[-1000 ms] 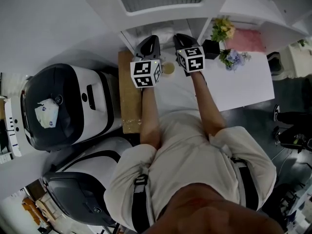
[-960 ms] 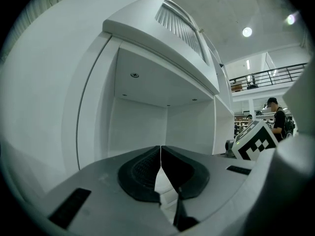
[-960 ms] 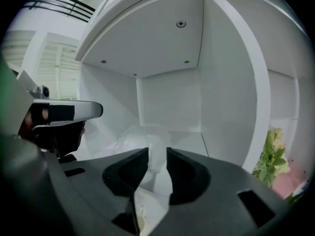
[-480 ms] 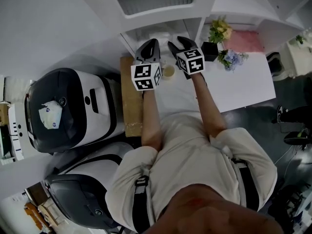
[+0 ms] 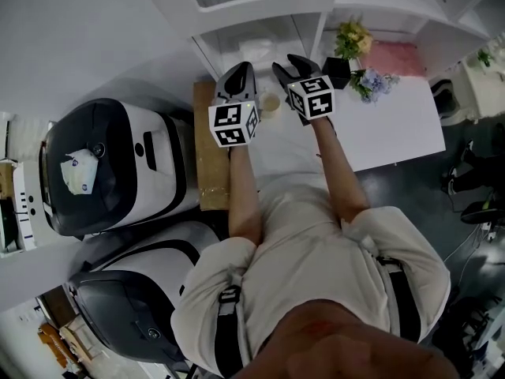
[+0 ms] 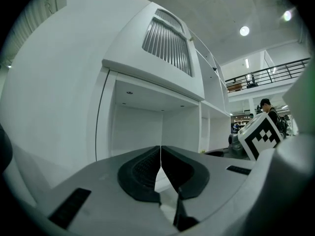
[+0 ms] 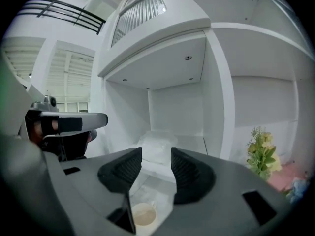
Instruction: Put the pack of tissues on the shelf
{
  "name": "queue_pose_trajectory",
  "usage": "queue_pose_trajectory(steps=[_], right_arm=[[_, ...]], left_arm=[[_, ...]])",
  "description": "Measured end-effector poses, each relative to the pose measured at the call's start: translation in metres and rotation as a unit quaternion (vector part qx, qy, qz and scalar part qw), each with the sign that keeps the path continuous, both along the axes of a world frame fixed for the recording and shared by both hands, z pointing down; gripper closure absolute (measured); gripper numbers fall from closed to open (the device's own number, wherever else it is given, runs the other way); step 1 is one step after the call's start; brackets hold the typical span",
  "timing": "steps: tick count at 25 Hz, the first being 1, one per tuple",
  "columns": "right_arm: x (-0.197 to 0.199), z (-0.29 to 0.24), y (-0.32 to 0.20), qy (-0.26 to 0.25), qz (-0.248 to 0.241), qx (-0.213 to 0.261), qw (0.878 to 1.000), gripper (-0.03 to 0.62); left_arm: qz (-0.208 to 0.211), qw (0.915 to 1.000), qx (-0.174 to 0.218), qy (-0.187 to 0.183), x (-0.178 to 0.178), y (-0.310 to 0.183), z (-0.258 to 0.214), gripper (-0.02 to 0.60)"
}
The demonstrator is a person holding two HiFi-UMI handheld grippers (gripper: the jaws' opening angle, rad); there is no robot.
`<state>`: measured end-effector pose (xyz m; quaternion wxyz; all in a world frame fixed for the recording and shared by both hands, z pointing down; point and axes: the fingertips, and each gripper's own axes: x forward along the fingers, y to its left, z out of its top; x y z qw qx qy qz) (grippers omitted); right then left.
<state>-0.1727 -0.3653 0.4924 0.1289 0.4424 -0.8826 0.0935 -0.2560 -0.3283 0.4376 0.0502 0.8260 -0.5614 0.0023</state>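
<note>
The pack of tissues [image 7: 156, 138], pale and soft-looking, lies on the floor of the white shelf's [image 7: 216, 87] lower compartment. My right gripper [image 7: 156, 155] is open just in front of it, and the pads do not touch it. In the head view the right gripper [image 5: 289, 64] points into that shelf [image 5: 237, 42] opening, where the pack itself is hard to make out. My left gripper [image 5: 239, 74] hangs beside it to the left. Its jaws are shut with the tips meeting on nothing [image 6: 160, 150].
A small round beige cup [image 7: 143, 214] sits on the white table [image 5: 387, 133] under the right gripper. Potted flowers [image 5: 353, 42] and a pink item [image 5: 394, 58] stand to the right. A brown board [image 5: 207, 156] and white-and-black machines [image 5: 110, 164] lie to the left.
The right gripper's jaws have spread apart from shut to open. Both grippers stay at the shelf opening, barely shifted.
</note>
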Motion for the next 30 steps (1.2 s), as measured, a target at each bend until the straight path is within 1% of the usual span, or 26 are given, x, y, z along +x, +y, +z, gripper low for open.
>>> queue_pose_trajectory(steps=[4, 7, 13, 17, 22, 23, 25, 27, 30], right_arm=[[0.003, 0.0, 0.015, -0.005, -0.002, 0.002, 1.0, 0.355], [0.004, -0.001, 0.027, -0.018, 0.003, 0.009, 1.0, 0.355], [-0.003, 0.002, 0.052, -0.039, 0.002, 0.016, 0.999, 0.355], [0.001, 0.002, 0.061, -0.043, 0.008, 0.019, 0.999, 0.356], [0.01, -0.005, 0.062, -0.062, 0.023, 0.024, 0.998, 0.37], [0.012, -0.005, 0.063, -0.064, 0.023, 0.024, 0.997, 0.377], [0.013, -0.007, 0.064, -0.068, 0.023, 0.025, 0.997, 0.45], [0.013, -0.01, 0.065, -0.075, 0.021, 0.027, 0.997, 0.496], [0.013, -0.012, 0.069, -0.079, 0.014, 0.026, 0.996, 0.52]], left_arm=[[-0.011, 0.9999, -0.011, 0.005, -0.005, 0.016, 0.01, 0.569], [-0.016, 0.9996, -0.021, 0.006, -0.006, 0.029, 0.019, 0.569], [-0.022, 0.9992, -0.034, 0.008, -0.014, 0.045, 0.032, 0.569], [-0.034, 0.999, -0.021, 0.017, -0.019, 0.051, 0.028, 0.569], [-0.036, 0.9992, -0.01, 0.013, -0.022, 0.055, 0.019, 0.569], [-0.036, 0.9992, -0.01, 0.013, -0.021, 0.057, 0.018, 0.569], [-0.036, 0.9992, -0.01, 0.012, -0.022, 0.058, 0.018, 0.569], [-0.036, 0.9992, -0.011, 0.011, -0.022, 0.061, 0.018, 0.569], [-0.036, 0.9993, -0.011, 0.008, -0.021, 0.065, 0.017, 0.569]])
